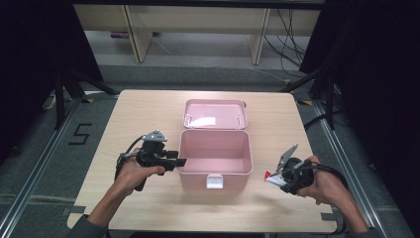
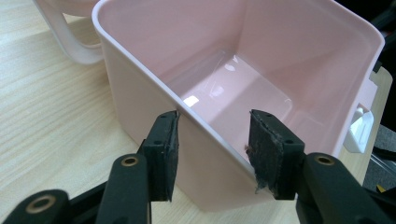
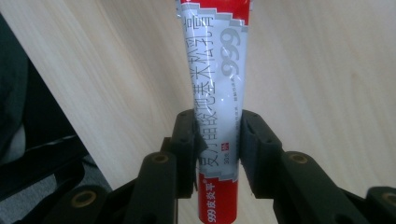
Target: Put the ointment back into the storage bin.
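High view: one open pink box (image 1: 215,159) sits mid-table, its lid (image 1: 215,114) behind; the left gripper (image 1: 179,162) meets its left wall, the right gripper (image 1: 274,178) holds one tube right of it.

Left gripper view: parted jaws straddle the box's rim (image 2: 205,126).

Right gripper view: jaws pinch one red-and-white ointment tube (image 3: 215,93) at mid-length.

A light wooden table (image 1: 148,106) with rounded corners stands on a grey floor (image 1: 44,148), where a "5" (image 1: 79,134) is marked in black tape beside a metal rail (image 1: 34,168). Behind it are pale wooden furniture legs (image 1: 133,34) and loose black cables (image 1: 289,42). Black curtains (image 1: 376,74) darken both sides.
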